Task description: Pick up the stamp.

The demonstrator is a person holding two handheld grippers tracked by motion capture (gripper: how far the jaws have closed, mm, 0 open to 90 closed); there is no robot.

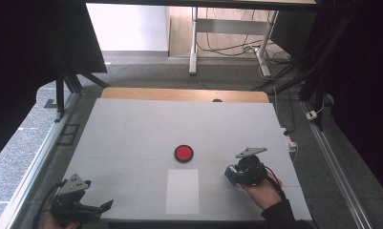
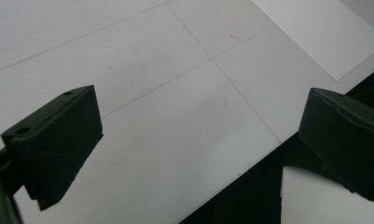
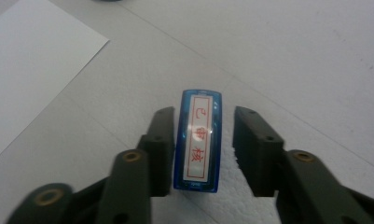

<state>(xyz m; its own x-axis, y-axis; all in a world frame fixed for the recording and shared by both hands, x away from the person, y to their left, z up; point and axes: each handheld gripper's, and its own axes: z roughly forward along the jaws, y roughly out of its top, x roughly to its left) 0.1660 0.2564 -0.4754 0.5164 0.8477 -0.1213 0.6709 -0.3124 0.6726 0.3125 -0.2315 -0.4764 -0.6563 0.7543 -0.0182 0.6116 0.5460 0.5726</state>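
Note:
A blue stamp with a white label and red characters stands on the white table between the jaws of my right gripper. The left jaw lies against it and a narrow gap separates it from the right jaw. In the high view the stamp sits at the front right, with the right gripper around it and a hand behind. My left gripper hovers at the front left corner, jaws wide apart and nothing between them. A round red ink pad rests mid-table.
A white sheet of paper lies at the front middle, between the two grippers and just in front of the ink pad. The table's front edge runs right under the left gripper. Desk legs and cables stand on the floor beyond the table.

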